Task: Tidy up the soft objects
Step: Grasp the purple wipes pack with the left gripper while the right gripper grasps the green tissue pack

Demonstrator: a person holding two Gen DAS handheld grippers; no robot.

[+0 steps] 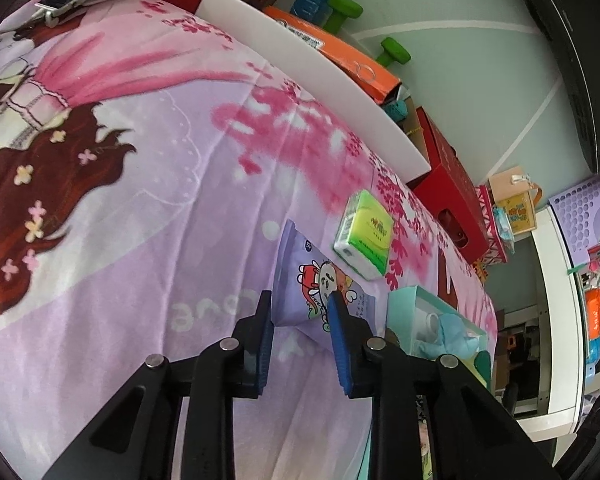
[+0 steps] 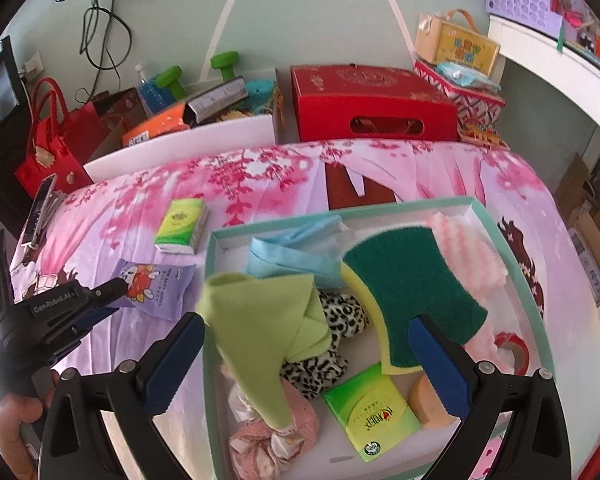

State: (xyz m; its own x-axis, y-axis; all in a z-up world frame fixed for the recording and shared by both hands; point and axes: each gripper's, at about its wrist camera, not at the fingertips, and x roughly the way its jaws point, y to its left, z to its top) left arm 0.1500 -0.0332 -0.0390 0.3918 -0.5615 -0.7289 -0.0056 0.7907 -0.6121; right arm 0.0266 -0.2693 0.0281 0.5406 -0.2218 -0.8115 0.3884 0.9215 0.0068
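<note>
Left hand-held gripper (image 1: 300, 304): we see its blue pads pinching the purple cartoon-printed tissue pouch (image 1: 320, 288) lying on the bed (image 1: 140, 240), ready for lifting into the teal-rimmed box (image 2: 512, 264); right hand-held gripper (image 2: 306, 354) hovers released above it.

Lilac cartoon-print pouch (image 1: 320, 296), green tissue pack (image 1: 365, 236), pink-blossom purple bedsheet (image 1: 140, 200), mint-rimmed box (image 2: 512, 248)

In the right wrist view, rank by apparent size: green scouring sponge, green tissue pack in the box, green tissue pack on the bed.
1. Green scouring sponge, clearly largest.
2. Tissue pack in the box.
3. Tissue pack on the bed.
The two packs look like the same product; the boxed one is nearer the camera, so their order is unsure.
</note>
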